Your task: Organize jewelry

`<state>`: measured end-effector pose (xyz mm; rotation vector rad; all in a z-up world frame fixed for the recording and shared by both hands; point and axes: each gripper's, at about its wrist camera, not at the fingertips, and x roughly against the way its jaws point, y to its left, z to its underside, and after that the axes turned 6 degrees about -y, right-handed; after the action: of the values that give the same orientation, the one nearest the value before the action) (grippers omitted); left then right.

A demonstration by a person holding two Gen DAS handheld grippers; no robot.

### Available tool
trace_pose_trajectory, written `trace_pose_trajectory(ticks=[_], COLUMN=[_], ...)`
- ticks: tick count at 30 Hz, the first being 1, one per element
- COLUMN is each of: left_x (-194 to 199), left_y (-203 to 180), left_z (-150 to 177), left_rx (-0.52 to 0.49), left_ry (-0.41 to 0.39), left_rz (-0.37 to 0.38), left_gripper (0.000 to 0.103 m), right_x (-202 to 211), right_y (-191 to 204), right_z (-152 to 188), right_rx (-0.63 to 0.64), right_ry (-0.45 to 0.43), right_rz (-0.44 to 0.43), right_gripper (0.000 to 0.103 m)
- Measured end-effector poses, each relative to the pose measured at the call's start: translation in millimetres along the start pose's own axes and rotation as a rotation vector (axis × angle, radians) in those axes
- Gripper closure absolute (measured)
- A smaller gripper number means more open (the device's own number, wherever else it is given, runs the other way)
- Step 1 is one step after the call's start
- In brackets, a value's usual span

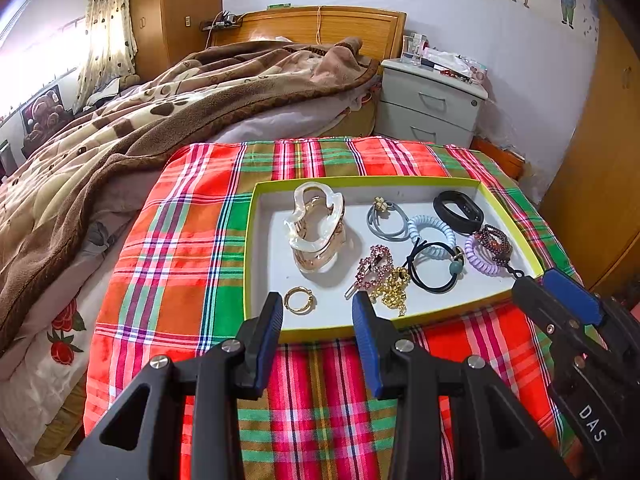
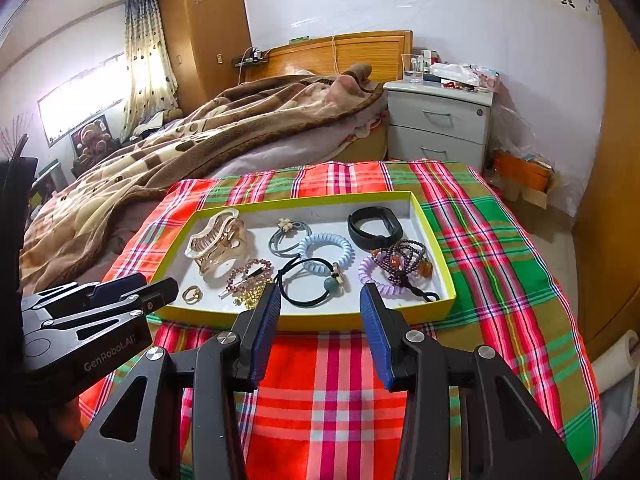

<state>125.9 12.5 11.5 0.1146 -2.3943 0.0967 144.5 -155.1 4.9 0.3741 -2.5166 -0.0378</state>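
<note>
Left tool point(image 1: 318, 308) is held released, nothing between its fingers, at the near left edge of the tray point(image 1: 250, 240). The tray is set on a plaid cloth point(image 1: 168, 240). Laid inside, left to right: ring point(image 1: 299, 300), hair claw point(image 1: 318, 228), pink clip point(image 1: 374, 266), gold chain point(image 1: 394, 290), grey tie point(image 1: 386, 220), black tie point(image 1: 434, 266), blue coil point(image 1: 432, 232), band point(image 1: 458, 212), beads point(image 1: 494, 244). Right tool point(image 2: 320, 304) is held released over the tray's near edge, nothing gripped
</note>
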Motion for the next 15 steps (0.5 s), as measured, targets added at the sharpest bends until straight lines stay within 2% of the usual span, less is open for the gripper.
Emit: trace_pose_trajectory(ticks=[15], left_x=[-2.9], left_y=[3.2], left_z=[2.0], left_rx=[0.004], left_ry=[0.013], left_rz=[-0.001], left_gripper=[0.065], right_x=[-2.2], right_y=[0.2], right_z=[0.3], right_rx=[-0.002], right_ry=[0.004], right_rz=[0.005], right_gripper=[0.061])
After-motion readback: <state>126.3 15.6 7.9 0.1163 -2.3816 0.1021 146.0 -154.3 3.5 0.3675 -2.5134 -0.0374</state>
